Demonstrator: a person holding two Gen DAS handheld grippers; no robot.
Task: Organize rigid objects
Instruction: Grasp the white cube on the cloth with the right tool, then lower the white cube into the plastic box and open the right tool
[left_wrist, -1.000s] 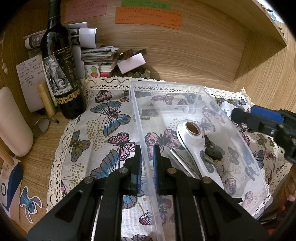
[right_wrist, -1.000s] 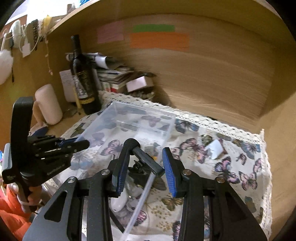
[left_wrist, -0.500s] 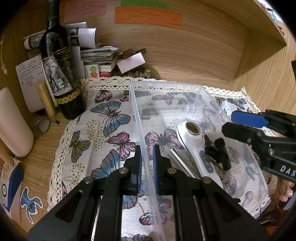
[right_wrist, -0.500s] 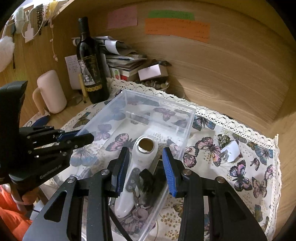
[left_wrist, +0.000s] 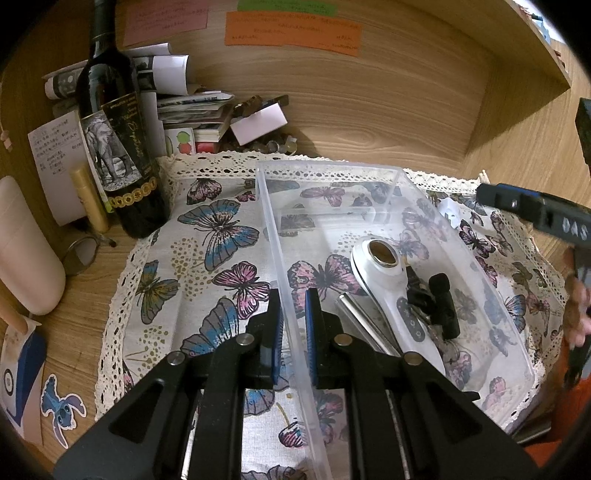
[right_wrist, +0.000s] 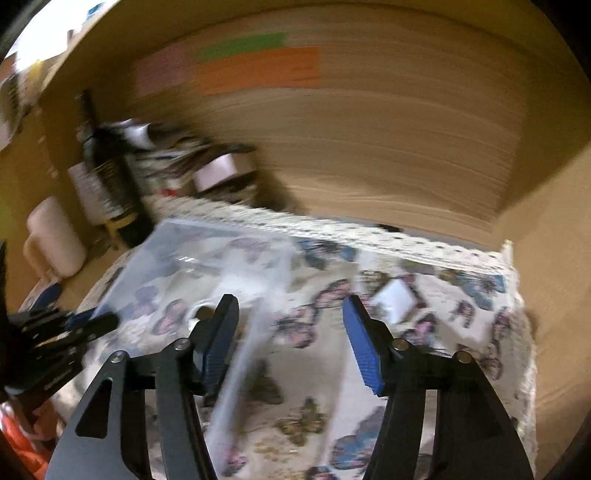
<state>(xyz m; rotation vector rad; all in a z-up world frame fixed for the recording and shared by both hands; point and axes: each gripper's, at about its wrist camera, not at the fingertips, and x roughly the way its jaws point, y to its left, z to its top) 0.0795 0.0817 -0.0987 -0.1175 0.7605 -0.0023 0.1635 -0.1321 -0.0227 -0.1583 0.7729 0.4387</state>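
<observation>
The butterfly-print cloth (left_wrist: 207, 236) covers the wooden desk (left_wrist: 55, 332) and carries everything relevant. On it stands the clear plastic bin (left_wrist: 402, 177), its long axis running away from the left-wrist camera. The left gripper (left_wrist: 293, 328) is clamped on the bin's near left wall, one pad on each side, steadying it. Inside the bin lie the white handheld device (left_wrist: 380, 266), a metal rod (left_wrist: 360, 321) and a small black item (left_wrist: 443, 306), all lengthwise with the bin.

The right gripper (right_wrist: 290, 343) is spread wide and carries nothing; its view is motion-blurred. It hangs over the bin's right wall and the cloth beside it.

The remaining loose piece appears to be the small white object (right_wrist: 393, 299) on the cloth, outside the bin, ahead and slightly right of the right gripper. In my judgement the right hand is the nearer one. The object's long axis cannot be determined.
</observation>
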